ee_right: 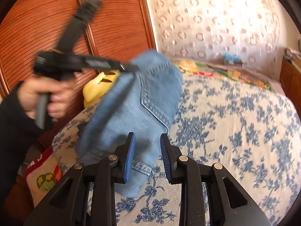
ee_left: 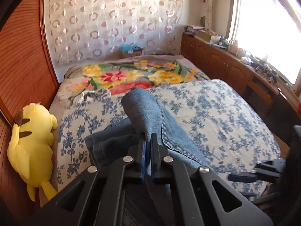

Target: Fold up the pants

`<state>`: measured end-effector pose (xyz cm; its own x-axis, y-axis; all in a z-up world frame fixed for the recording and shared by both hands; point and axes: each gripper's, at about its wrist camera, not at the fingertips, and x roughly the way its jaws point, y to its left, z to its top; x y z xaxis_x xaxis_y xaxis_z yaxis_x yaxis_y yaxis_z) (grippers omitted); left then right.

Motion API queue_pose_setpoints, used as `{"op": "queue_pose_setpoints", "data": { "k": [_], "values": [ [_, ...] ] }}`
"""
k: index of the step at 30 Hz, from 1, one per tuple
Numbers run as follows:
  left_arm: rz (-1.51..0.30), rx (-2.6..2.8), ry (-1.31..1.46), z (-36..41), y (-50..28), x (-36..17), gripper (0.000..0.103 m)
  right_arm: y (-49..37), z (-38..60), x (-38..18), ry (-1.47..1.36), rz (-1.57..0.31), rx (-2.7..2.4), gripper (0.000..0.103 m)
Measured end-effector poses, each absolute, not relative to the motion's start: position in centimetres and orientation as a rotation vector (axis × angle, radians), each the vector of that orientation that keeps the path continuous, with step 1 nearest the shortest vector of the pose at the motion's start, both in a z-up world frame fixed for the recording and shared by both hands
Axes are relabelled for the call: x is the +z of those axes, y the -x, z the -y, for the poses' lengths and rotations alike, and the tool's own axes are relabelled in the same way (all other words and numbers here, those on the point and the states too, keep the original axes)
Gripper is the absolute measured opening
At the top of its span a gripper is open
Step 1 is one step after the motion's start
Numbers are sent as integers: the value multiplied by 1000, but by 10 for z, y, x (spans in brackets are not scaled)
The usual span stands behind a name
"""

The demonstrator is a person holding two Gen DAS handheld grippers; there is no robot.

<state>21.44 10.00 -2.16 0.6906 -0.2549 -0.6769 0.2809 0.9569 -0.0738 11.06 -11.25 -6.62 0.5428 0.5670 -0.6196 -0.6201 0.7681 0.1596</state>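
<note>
Blue jeans [ee_left: 143, 109] lie bunched on the blue-flowered bedspread [ee_left: 225, 113]. My left gripper [ee_left: 148, 137] is shut on a fold of the denim, which rises in a hump just beyond the fingertips. In the right wrist view the same left gripper [ee_right: 134, 68], held by a person's hand [ee_right: 52, 98], lifts the jeans [ee_right: 135, 103] up off the bed. My right gripper [ee_right: 147, 145] stands open low over the near end of the jeans. Its blue pads [ee_right: 130, 156] are apart and do not press the cloth.
A yellow plush toy [ee_left: 32, 143] lies at the bed's left edge against the ribbed wooden wall [ee_left: 22, 66]. A bright floral blanket [ee_left: 131, 75] covers the far half of the bed. A wooden cabinet [ee_left: 225, 62] with clutter runs along the right under the window.
</note>
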Motion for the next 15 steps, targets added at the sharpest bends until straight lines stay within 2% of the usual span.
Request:
{"op": "queue_pose_setpoints", "data": {
  "k": [7, 15],
  "values": [
    [-694, -278, -16, -130, -192, 12, 0, -108, 102, -65, 64, -702, 770, 26],
    [-780, -167, 27, -182, -206, -36, 4, -104, 72, -70, 123, -699, 806, 26]
  ]
}}
